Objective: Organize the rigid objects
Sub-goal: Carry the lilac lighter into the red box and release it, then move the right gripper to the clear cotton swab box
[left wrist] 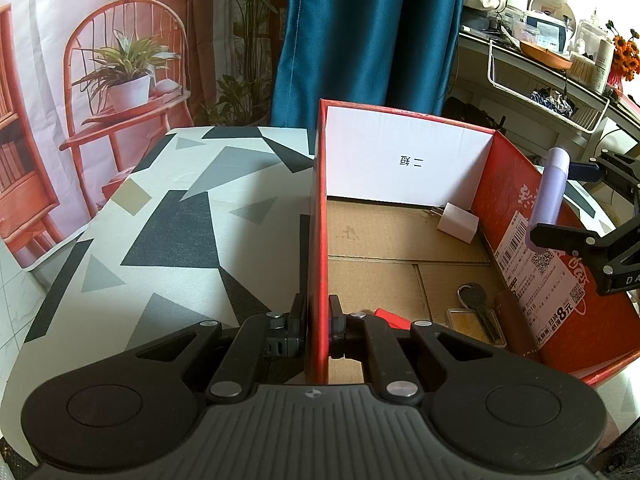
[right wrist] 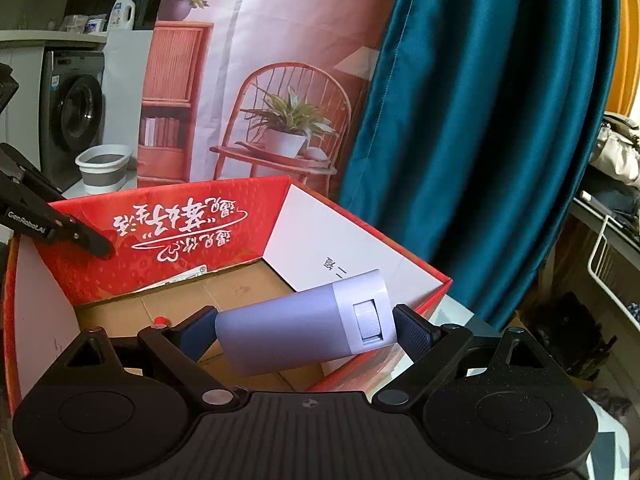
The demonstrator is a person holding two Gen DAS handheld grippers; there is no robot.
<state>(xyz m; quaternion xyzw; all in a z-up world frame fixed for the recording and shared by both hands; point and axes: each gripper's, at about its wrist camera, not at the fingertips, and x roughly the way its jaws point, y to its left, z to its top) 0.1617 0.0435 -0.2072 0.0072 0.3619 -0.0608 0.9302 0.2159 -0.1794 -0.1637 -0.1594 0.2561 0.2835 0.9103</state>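
Right gripper spans lilac plastic cylinder bottle end-to-end over red cardboard box, left gripper pinching the box's wall; the smooth bottle could slip and strike the 1 key inside.

Black hand-held gripper, ribbed base, round discs, silver rivets, blue pads

Key partly behind box wall

one box, one bottle, one key, one charger.
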